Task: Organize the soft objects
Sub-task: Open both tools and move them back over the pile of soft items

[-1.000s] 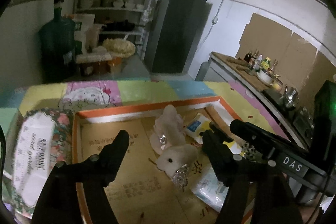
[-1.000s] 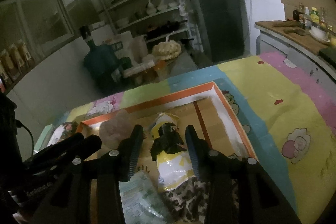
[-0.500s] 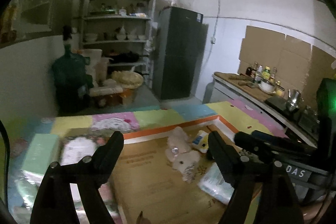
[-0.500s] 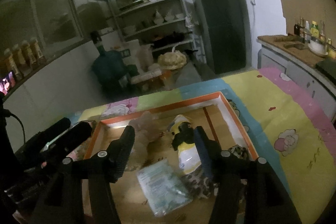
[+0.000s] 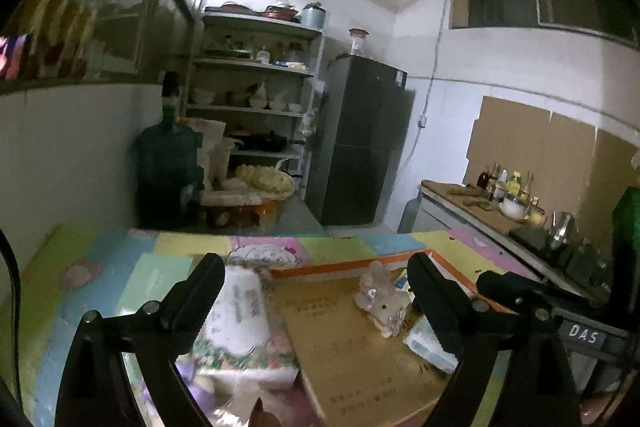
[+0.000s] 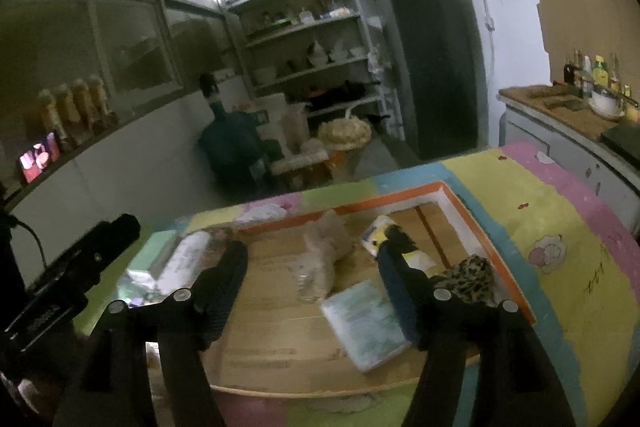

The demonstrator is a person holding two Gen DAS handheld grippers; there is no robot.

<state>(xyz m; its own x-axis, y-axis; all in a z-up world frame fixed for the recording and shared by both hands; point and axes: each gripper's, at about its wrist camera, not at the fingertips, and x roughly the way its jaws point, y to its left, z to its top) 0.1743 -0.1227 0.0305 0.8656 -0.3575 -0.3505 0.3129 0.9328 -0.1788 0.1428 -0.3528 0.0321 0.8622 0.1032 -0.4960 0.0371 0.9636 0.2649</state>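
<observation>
Both grippers have pulled back and up, jaws opening, empty: left gripper [image 5: 316, 291], right gripper [image 6: 312, 267]. Beyond, fuzzy plush rabbit [image 5: 382, 303], crinkly plastic packet [image 6: 366, 323] and leopard-print cloth [image 6: 468, 277] lie inside the orange-rimmed cardboard tray [image 6: 472, 227].

We face a dim kitchen with white walls. A dark fridge [image 5: 362, 143] stands at the back; just left of it an open shelf rack [image 5: 256, 87] holds dishes. Right of the fridge, a counter [image 5: 472, 203] carries bottles below cardboard sheets [image 5: 532, 147] on the wall.
</observation>
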